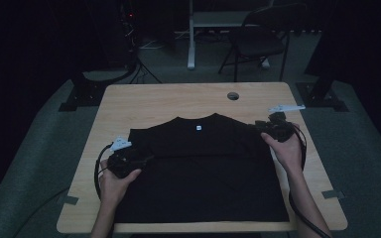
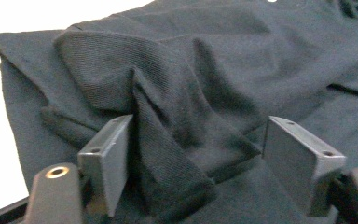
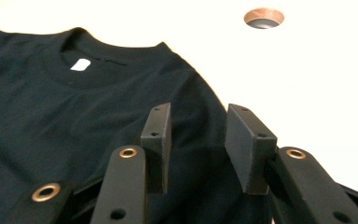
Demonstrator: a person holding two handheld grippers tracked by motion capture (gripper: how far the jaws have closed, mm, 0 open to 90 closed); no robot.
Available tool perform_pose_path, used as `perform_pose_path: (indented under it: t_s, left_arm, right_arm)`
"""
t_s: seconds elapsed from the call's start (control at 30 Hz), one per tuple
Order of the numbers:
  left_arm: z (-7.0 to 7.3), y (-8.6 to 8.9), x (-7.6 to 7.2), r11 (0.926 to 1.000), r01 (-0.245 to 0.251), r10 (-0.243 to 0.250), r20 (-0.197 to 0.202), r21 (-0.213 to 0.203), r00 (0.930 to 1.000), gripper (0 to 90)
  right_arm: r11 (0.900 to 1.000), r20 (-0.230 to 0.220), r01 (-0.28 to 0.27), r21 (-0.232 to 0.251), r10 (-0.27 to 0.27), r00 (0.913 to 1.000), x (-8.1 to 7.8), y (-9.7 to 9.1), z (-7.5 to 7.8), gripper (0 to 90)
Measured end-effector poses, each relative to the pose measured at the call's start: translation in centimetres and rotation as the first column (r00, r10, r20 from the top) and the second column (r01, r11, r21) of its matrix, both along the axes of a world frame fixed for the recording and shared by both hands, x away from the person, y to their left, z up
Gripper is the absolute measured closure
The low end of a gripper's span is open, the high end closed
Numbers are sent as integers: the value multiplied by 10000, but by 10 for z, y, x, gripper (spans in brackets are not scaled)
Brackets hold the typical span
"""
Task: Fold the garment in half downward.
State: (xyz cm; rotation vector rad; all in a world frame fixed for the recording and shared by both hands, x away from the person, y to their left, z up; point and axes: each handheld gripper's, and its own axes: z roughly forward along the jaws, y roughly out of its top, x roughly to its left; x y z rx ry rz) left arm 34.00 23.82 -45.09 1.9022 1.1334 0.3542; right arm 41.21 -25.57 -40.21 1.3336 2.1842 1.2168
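Black tee (image 1: 203,163) is light, limp, bunches easily: w/ left gripper (image 2: 196,158) jaws apart round a loose sleeve fold & right gripper (image 3: 198,135) apart, empty, pinch doubled edges/seams.

One shirt, two grippers, one table

One black T-shirt (image 1: 203,163) is laid on the table (image 1: 154,99); two grippers (image 1: 146,159) (image 1: 258,125) are counted at its sleeves.

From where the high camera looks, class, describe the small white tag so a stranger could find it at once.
Start at the wooden table, then the black T-shirt spread across it. The white tag sits just inside its neckline, the one pale spot on the dark cloth.
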Motion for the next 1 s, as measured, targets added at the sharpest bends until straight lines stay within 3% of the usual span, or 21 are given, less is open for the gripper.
perform_pose_path:
  t_s: [0.3,0.57,0.67,0.77,1.0]
  left_arm:
    - [0,-1,0,10000,22,-22,6,8,10000,241]
    - [0,0,0,9999,27,-27,-35,-105,10000,241]
    - [0,0,0,9999,13,-14,-33,-119,10000,241]
    - [0,0,0,9999,9,-10,-39,-152,10000,241]
    - [-1,1,1,9997,31,-33,-72,-241,10000,228]
  right_arm:
    - [9988,-576,310,-366,-331,9978,26,7,-11,639]
    - [9982,-1159,459,-392,-502,9920,38,6,-26,650]
    - [9982,-1313,461,-374,-507,9900,40,7,-31,699]
    - [9980,-1117,330,-533,-388,9930,37,7,-32,839]
    - [9987,-293,405,-322,-414,9987,25,5,-31,854]
